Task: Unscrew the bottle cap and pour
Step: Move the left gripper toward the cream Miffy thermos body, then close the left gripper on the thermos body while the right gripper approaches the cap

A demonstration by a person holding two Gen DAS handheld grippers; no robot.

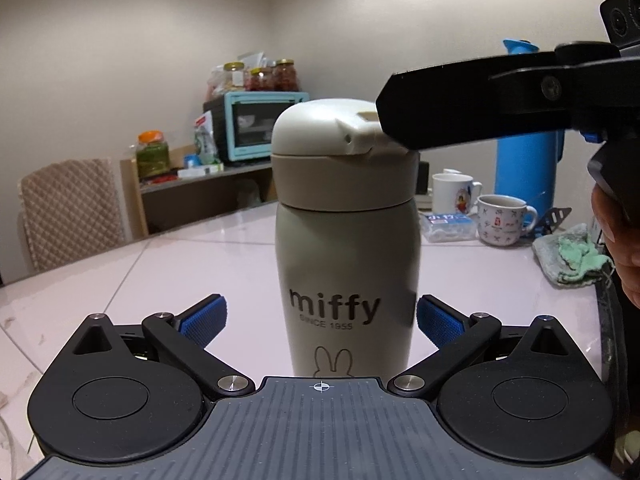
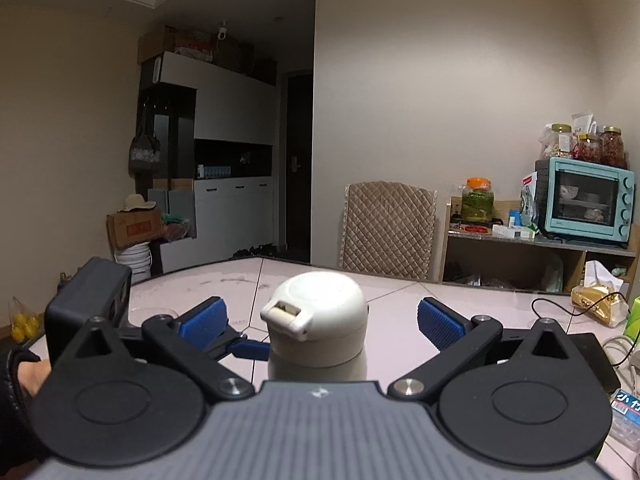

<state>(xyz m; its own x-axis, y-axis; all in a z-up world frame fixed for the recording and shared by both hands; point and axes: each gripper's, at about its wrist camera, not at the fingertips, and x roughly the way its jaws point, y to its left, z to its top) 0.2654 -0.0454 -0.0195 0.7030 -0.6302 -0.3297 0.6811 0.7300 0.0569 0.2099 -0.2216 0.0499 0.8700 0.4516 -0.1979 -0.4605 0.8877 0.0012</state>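
Observation:
A beige "miffy" bottle [image 1: 348, 280] stands upright on the pale table [image 1: 180, 272]. It carries a white flip cap [image 1: 332, 132] over a tan collar. My left gripper [image 1: 320, 320] is open around the bottle's lower body. Its right pad is close to the wall and its left pad stands clearly apart. My right gripper [image 2: 322, 322] is open at cap [image 2: 320, 312] height, one blue pad on each side with gaps. In the left wrist view one of its black fingers [image 1: 440, 116] reaches in from the right beside the cap.
Two mugs [image 1: 502, 220], a small plastic box [image 1: 448, 226], a blue jug [image 1: 524, 168] and a green cloth [image 1: 568, 256] sit at the table's right. A padded chair [image 1: 72, 212] and a shelf with a teal oven [image 1: 260, 124] stand behind. A person's hand [image 1: 624, 240] holds the right gripper.

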